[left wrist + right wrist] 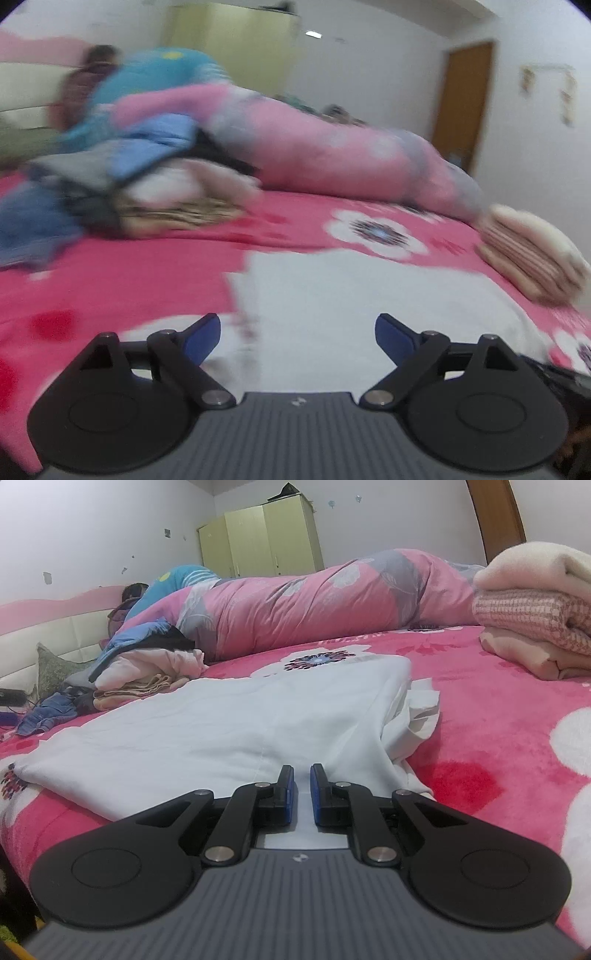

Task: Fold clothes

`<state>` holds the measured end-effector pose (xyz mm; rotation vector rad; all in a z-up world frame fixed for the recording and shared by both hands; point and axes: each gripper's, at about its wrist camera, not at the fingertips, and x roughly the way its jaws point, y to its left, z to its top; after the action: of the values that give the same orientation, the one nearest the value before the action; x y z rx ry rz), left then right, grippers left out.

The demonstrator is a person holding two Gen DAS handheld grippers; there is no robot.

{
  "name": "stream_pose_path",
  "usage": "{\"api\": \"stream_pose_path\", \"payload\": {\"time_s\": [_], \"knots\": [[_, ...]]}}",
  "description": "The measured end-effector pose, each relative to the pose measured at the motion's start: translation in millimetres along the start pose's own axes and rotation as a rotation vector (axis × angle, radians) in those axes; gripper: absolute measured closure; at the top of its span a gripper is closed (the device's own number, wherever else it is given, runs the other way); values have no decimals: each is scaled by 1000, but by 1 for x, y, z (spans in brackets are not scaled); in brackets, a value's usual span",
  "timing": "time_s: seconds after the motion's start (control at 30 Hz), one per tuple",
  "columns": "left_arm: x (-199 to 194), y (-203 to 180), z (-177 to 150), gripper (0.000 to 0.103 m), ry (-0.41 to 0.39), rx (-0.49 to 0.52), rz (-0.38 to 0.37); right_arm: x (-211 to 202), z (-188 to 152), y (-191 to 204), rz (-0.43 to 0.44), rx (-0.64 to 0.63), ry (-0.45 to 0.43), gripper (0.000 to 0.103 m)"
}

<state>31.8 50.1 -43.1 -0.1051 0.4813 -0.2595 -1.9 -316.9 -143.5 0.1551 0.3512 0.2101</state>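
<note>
1. The white garment (pixel 229 723) lies spread on the bed (pixel 498 716), ahead of the unfolded clothes pile (pixel 140 675), flat for folding.
2. The right gripper (pixel 302 794) has its jaws nearly closed, apparently pinching the garment's near edge to anchor it.
3. The left gripper (pixel 297 341) hovers over the garment with jaws wide apart and empty.
</note>
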Motion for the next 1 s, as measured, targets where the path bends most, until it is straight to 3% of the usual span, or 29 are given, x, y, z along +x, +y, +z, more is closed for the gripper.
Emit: {"api": "stream_pose_path", "payload": {"time_s": [0.1,0.2,0.3,0.4,0.53,0.67,0.83,1.0], "knots": [[26,-24,0,12,45,100,-50,-1,-1,1,-7,-3,-4,95],[53,-40,-11,12,112,169,-43,-1,0,4,-20,-12,-1,95],[74,-34,-19,12,185,143,-11,1,9,14,-56,-55,41,94],[75,-25,-18,12,196,105,-22,1,28,40,-120,-175,89,93],[75,-21,-19,10,192,77,-27,-1,42,84,-14,-330,39,93],[77,-19,-13,4,198,32,-48,19,30,108,99,-377,103,93],[77,-13,-11,4,198,-11,-74,16,23,80,36,-359,134,93],[77,-10,-11,3,194,-27,-91,-5,35,5,-153,-197,151,93]]}}
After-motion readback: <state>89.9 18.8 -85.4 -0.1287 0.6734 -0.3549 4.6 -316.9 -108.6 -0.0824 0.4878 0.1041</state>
